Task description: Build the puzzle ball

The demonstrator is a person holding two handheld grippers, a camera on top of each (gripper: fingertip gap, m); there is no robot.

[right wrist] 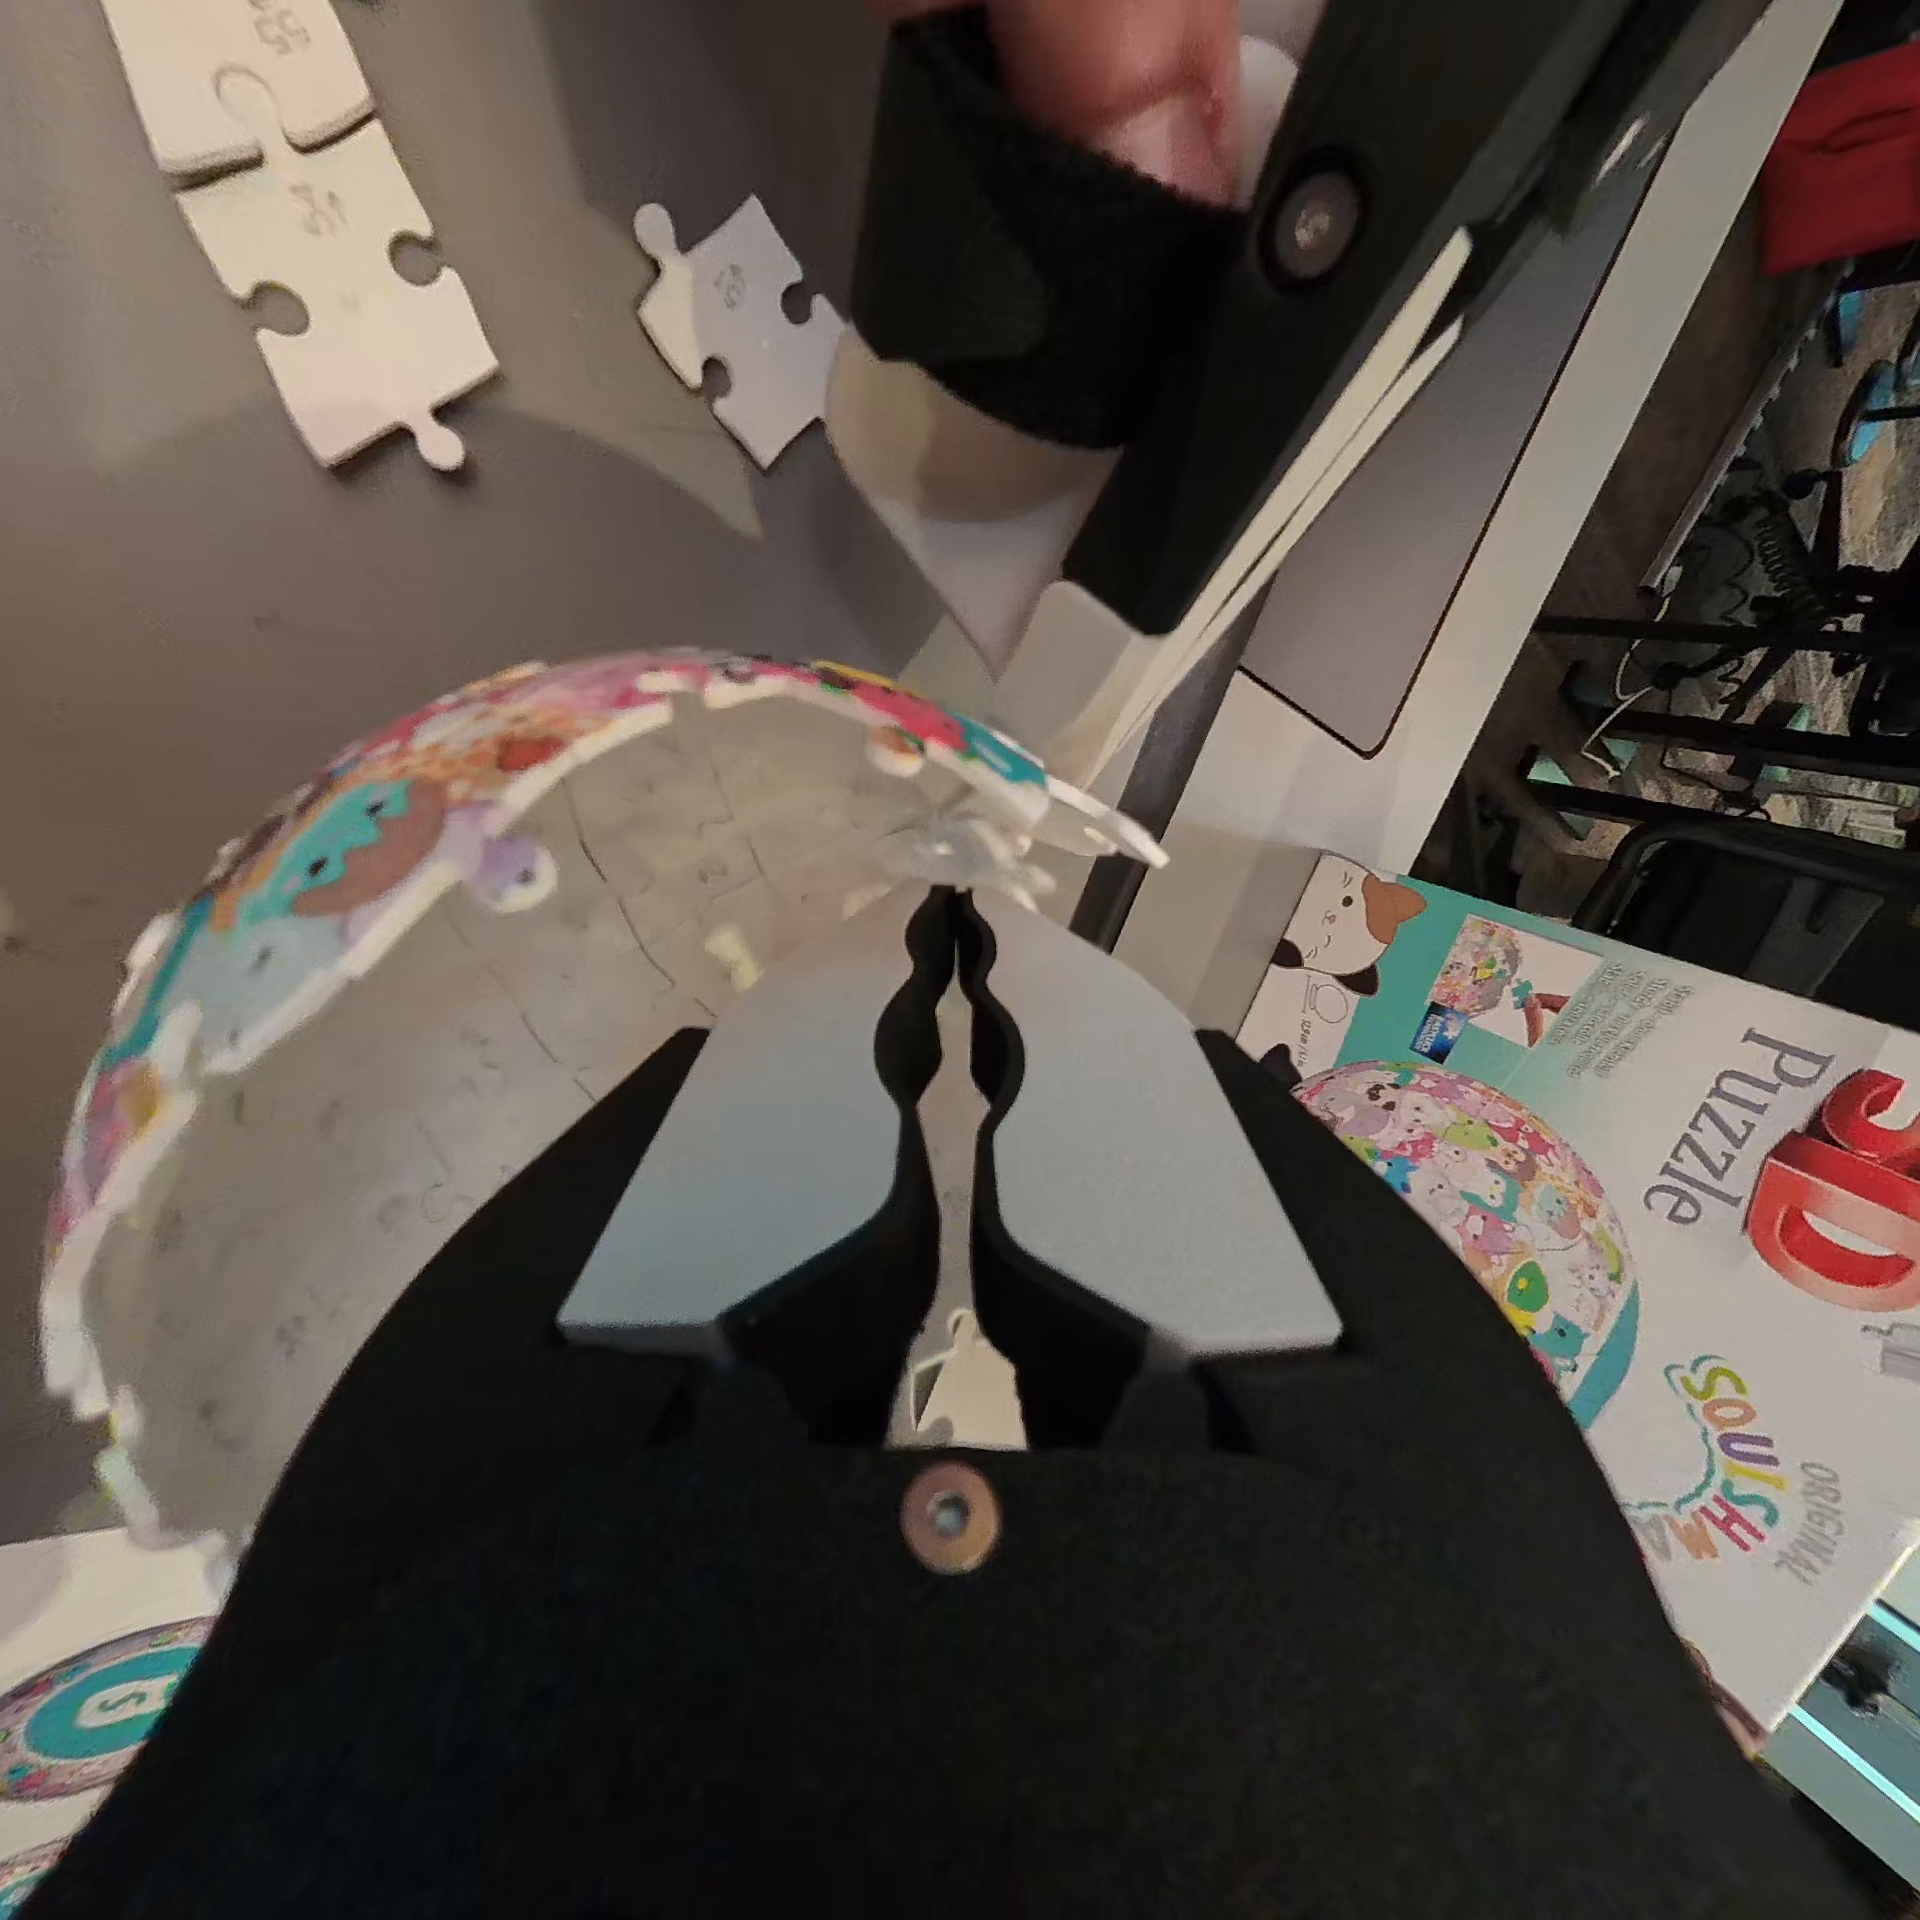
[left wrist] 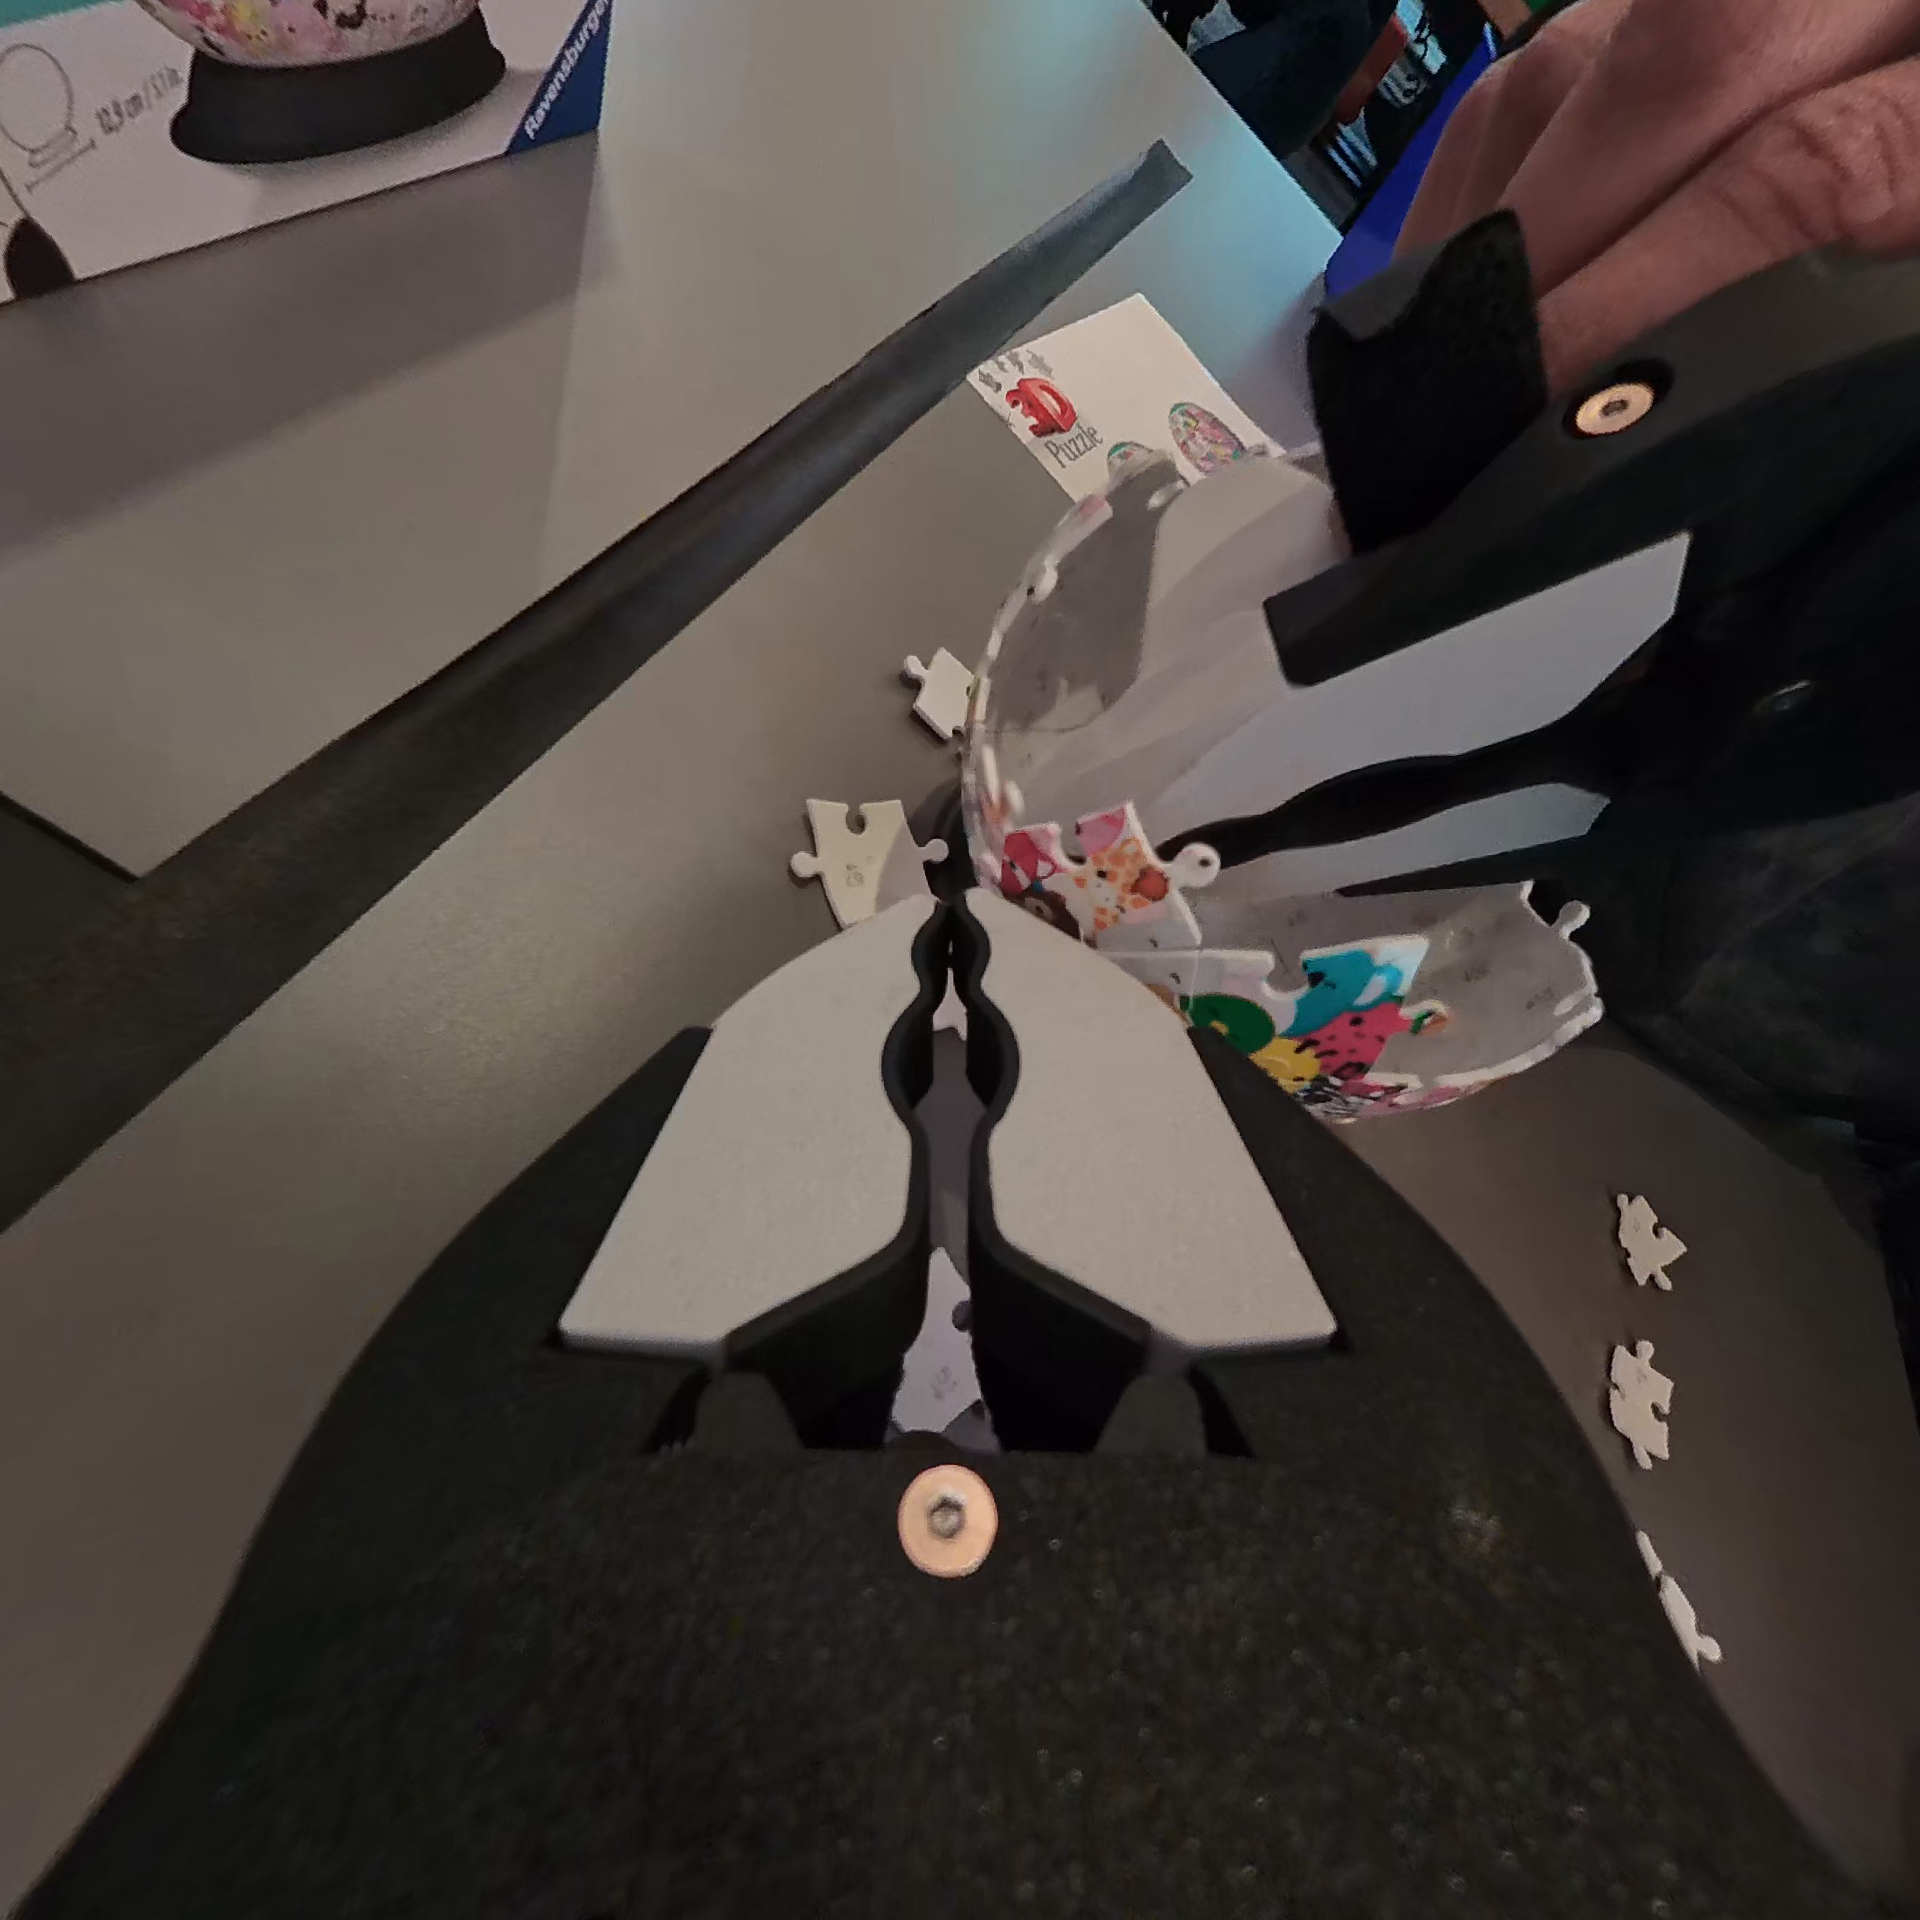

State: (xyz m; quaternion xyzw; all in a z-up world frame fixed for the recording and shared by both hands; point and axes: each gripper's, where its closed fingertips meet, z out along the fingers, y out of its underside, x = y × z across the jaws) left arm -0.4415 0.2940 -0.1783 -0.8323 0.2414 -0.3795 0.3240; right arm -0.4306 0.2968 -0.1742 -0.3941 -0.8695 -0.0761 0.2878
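Note:
The half-built puzzle ball (left wrist: 1081,644) is a colourful open shell with a white inside, tilted up off the dark grey table (left wrist: 416,1091). In the right wrist view the ball (right wrist: 644,883) fills the left. My right gripper (right wrist: 951,904) is shut at the ball's rim and appears to grip it. In the left wrist view the right gripper (left wrist: 1236,738) reaches into the shell from the right. My left gripper (left wrist: 951,920) is shut, its tips against the ball's printed edge piece (left wrist: 1122,883). White shows through its gap; I cannot tell if it holds a piece. The left gripper (right wrist: 1091,727) also shows from above.
The puzzle box (left wrist: 312,104) stands at the back left and shows at the right (right wrist: 1558,1195). A leaflet (left wrist: 1101,395) lies behind the ball. Loose white pieces (left wrist: 857,862) (left wrist: 1647,1242) lie face down, as do a joined strip (right wrist: 312,260) and a single piece (right wrist: 738,322). A hand (left wrist: 1714,135) holds the right gripper. My left and right fingertips are right by each other.

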